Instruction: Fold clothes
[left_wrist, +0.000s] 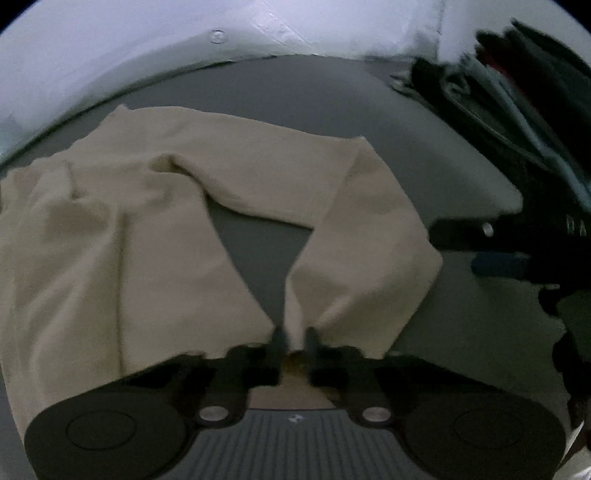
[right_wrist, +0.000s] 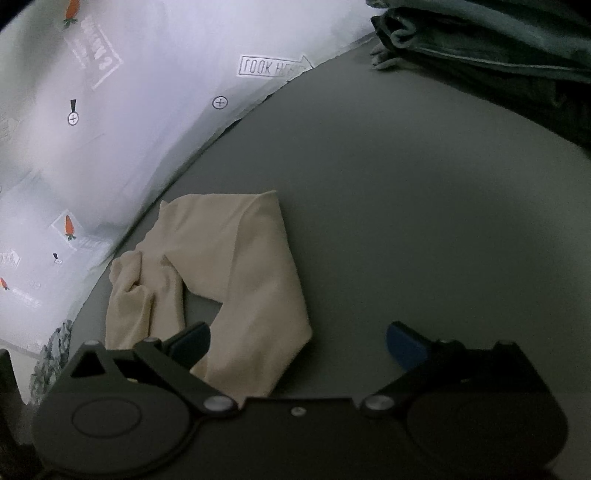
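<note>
A beige garment (left_wrist: 122, 229) lies on the grey table (left_wrist: 461, 177), bent into a loop with a bare triangle of table inside it. My left gripper (left_wrist: 295, 341) is shut on the garment's near end, a fold of cloth pinched between its black fingers. In the right wrist view the same beige garment (right_wrist: 240, 266) lies left of centre. My right gripper (right_wrist: 299, 341) is open and empty, its blue-padded fingers (right_wrist: 404, 341) spread wide just above the garment's near edge. My right gripper also shows in the left wrist view (left_wrist: 498, 258) at the right.
A pile of dark and teal clothes (right_wrist: 498, 40) sits at the table's far right; it also shows in the left wrist view (left_wrist: 517, 92). A white printed sheet (right_wrist: 110, 110) runs along the table's far left edge.
</note>
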